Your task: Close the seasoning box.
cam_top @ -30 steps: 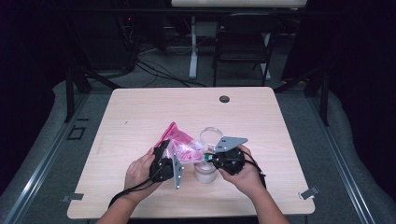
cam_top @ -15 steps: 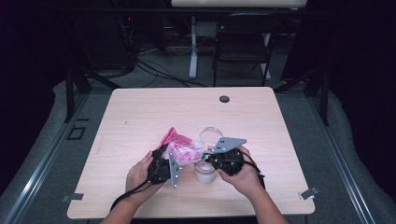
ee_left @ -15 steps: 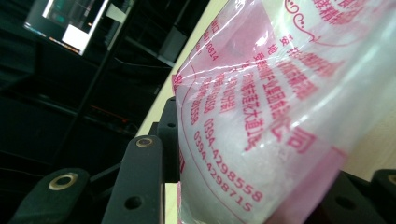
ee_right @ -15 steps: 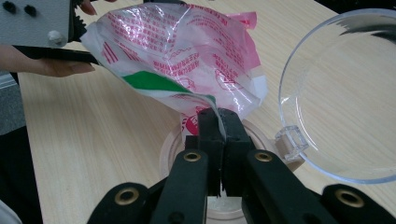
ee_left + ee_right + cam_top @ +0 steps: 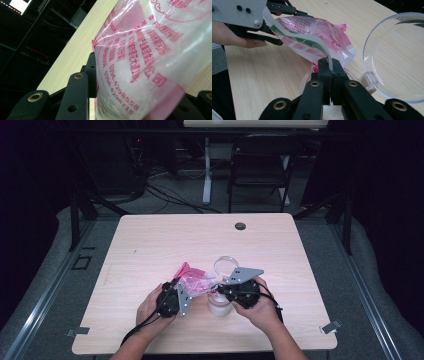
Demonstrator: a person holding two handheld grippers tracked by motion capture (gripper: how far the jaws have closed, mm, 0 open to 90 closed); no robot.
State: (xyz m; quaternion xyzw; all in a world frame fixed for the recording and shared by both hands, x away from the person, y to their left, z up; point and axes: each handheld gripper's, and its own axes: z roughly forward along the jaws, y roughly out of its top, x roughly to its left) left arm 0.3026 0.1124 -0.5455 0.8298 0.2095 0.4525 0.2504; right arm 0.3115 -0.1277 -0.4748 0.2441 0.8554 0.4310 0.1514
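A pink and clear plastic bag (image 5: 196, 281) with white granules hangs between both grippers, just above the table (image 5: 150, 245). My left gripper (image 5: 175, 296) is shut on the bag's left end; in the left gripper view the bag (image 5: 150, 50) fills the space between the jaws. My right gripper (image 5: 223, 290) is shut on the bag's torn white edge (image 5: 329, 61), pinching it directly over a small clear jar (image 5: 220, 306). The jar's mouth (image 5: 332, 111) shows below the jaws. Its hinged clear lid (image 5: 397, 57) stands open to the right. The left gripper (image 5: 284, 23) also appears farther off in the right gripper view.
A black round grommet (image 5: 240, 226) sits in the tabletop near the far edge. A dark folding chair (image 5: 260, 165) and a desk leg stand behind the table. Bare wood stretches left and beyond the hands.
The bag has sunk a little and shifted right, closer over the jar. Both hands have barely moved.
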